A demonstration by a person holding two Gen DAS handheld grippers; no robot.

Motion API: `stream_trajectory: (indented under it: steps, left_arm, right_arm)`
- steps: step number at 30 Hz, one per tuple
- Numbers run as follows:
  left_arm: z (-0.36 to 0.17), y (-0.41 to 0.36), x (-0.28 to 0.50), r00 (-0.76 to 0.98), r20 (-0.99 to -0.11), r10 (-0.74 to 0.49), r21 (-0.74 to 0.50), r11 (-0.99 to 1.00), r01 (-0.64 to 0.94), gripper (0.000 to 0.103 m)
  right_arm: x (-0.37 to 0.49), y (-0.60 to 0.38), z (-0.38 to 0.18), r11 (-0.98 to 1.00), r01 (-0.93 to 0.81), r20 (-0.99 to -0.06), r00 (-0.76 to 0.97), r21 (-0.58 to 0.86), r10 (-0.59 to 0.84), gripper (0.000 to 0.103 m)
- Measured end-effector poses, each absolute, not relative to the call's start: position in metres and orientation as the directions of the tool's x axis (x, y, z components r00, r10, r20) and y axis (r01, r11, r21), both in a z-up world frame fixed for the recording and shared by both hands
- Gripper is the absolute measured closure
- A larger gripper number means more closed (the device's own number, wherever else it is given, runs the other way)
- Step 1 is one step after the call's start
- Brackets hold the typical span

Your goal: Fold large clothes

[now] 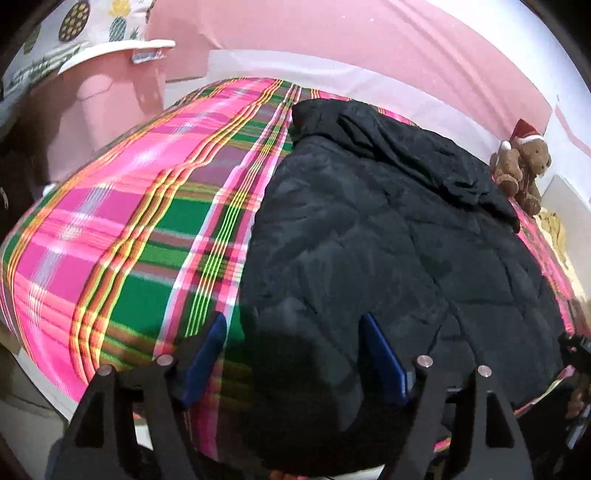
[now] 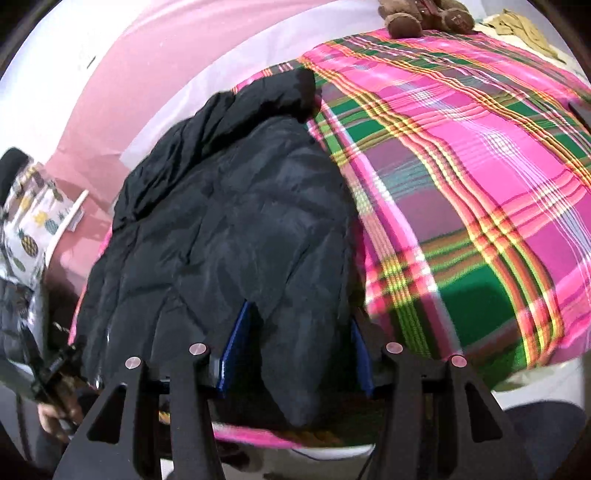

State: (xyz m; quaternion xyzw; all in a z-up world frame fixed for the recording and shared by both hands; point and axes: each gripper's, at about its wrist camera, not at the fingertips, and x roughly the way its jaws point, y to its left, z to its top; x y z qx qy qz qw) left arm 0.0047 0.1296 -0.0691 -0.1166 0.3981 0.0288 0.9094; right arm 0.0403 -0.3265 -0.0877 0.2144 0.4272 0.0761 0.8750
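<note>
At the far left of the left wrist view a white cloth printed with pineapples (image 1: pixel 74 33) drapes over a pale pink piece of furniture (image 1: pixel 110 96) standing beside the bed, and behind it runs a pink wall with a white band along its foot (image 1: pixel 332 40). The bed is covered by a bright plaid blanket in pink, green and yellow stripes (image 1: pixel 122 229), which lies smooth and fills the left half of that view. Right of it sprawls the large black quilted puffer jacket (image 1: pixel 388 229), spread flat on the blanket, its rumpled upper part toward the wall and its near edge hanging toward the bed's front edge. The left tongs (image 1: pixel 295 325) stand wide apart, blue pads on either side of the jacket's near left corner, pressing nothing. Further right, a brown teddy bear in a red Santa hat (image 1: pixel 522 162) sits at the bed's far edge. In the right wrist view the jacket (image 2: pixel 221 221) lies to the left and the blanket (image 2: pixel 461 177) stretches away to the right, bare up to the bear (image 2: pixel 406 20). The right tongs (image 2: pixel 297 317) are spread, with a fold of the jacket's hem bunched between the blue pads; whether they pinch it I cannot tell.
</note>
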Motion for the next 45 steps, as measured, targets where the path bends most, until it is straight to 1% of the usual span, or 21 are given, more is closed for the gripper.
stream_trajectory:
  steps: [3, 6, 8, 9, 10, 11, 12, 13, 15, 16, 19, 22, 26, 30, 35, 40, 45]
  left_arm:
    - [-0.071, 0.127, 0.007, 0.679, -0.732, -0.058, -0.2, 0.971, -0.133, 0.026]
    - [-0.074, 0.121, 0.002, 0.673, -0.732, -0.102, -0.231, 0.967, -0.104, 0.033]
    - [-0.074, 0.115, -0.001, 0.674, -0.733, -0.091, -0.201, 0.976, -0.087, 0.038]
    - [-0.074, 0.113, -0.002, 0.673, -0.734, -0.088, -0.193, 0.978, -0.082, 0.043]
    - [-0.074, 0.112, 0.0, 0.671, -0.736, -0.092, -0.195, 0.978, -0.08, 0.051]
    - [-0.072, 0.113, 0.002, 0.669, -0.736, -0.101, -0.203, 0.976, -0.077, 0.056]
    - [-0.07, 0.113, 0.004, 0.669, -0.735, -0.109, -0.211, 0.975, -0.073, 0.068]
    - [-0.066, 0.114, 0.006, 0.671, -0.732, -0.119, -0.221, 0.973, -0.069, 0.076]
    - [-0.055, 0.116, 0.005, 0.684, -0.715, -0.142, -0.251, 0.966, -0.062, 0.083]
    - [-0.046, 0.117, 0.001, 0.699, -0.698, -0.154, -0.266, 0.962, -0.054, 0.085]
    - [-0.016, 0.12, -0.011, 0.747, -0.64, -0.181, -0.302, 0.953, -0.027, 0.086]
    - [0.015, 0.121, -0.028, 0.79, -0.583, -0.189, -0.311, 0.951, -0.002, 0.086]
    - [0.041, 0.127, -0.054, 0.825, -0.523, -0.213, -0.347, 0.937, 0.022, 0.086]
    - [0.053, 0.131, -0.072, 0.837, -0.495, -0.233, -0.377, 0.926, 0.035, 0.086]
    - [0.063, 0.133, -0.072, 0.851, -0.464, -0.245, -0.405, 0.914, 0.042, 0.086]
    - [0.075, 0.138, -0.056, 0.86, -0.447, -0.246, -0.427, 0.903, 0.036, 0.086]
    - [0.095, 0.146, -0.015, 0.872, -0.422, -0.247, -0.44, 0.897, 0.041, 0.086]
  right_arm:
    - [0.047, -0.325, -0.089, 0.891, 0.062, -0.718, 0.619, 0.449, 0.319, 0.052]
    - [0.044, -0.321, -0.089, 0.885, 0.041, -0.722, 0.597, 0.463, 0.35, 0.052]
    - [0.04, -0.319, -0.09, 0.883, 0.031, -0.724, 0.586, 0.469, 0.364, 0.053]
    - [0.037, -0.318, -0.09, 0.886, 0.027, -0.729, 0.58, 0.463, 0.364, 0.057]
    - [0.037, -0.317, -0.091, 0.89, 0.026, -0.733, 0.578, 0.456, 0.359, 0.061]
    - [0.037, -0.316, -0.091, 0.894, 0.029, -0.739, 0.576, 0.447, 0.351, 0.064]
    - [0.039, -0.317, -0.091, 0.893, 0.03, -0.741, 0.571, 0.449, 0.353, 0.071]
    - [0.041, -0.317, -0.09, 0.886, 0.032, -0.737, 0.569, 0.462, 0.364, 0.08]
    - [0.041, -0.317, -0.084, 0.879, 0.029, -0.726, 0.577, 0.477, 0.375, 0.086]
    - [0.039, -0.317, -0.078, 0.878, 0.018, -0.714, 0.589, 0.479, 0.378, 0.088]
    - [0.027, -0.316, -0.05, 0.863, -0.03, -0.657, 0.636, 0.504, 0.406, 0.09]
    - [0.01, -0.315, -0.02, 0.855, -0.087, -0.603, 0.673, 0.511, 0.429, 0.09]
    - [-0.021, -0.316, 0.008, 0.849, -0.138, -0.545, 0.712, 0.51, 0.443, 0.09]
    - [-0.049, -0.317, 0.02, 0.84, -0.159, -0.508, 0.733, 0.519, 0.453, 0.09]
    - [-0.055, -0.318, 0.036, 0.83, -0.18, -0.466, 0.756, 0.528, 0.46, 0.09]
    - [-0.037, -0.322, 0.052, 0.818, -0.204, -0.421, 0.775, 0.537, 0.47, 0.09]
    - [0.001, -0.319, 0.077, 0.821, -0.223, -0.383, 0.799, 0.526, 0.463, 0.09]
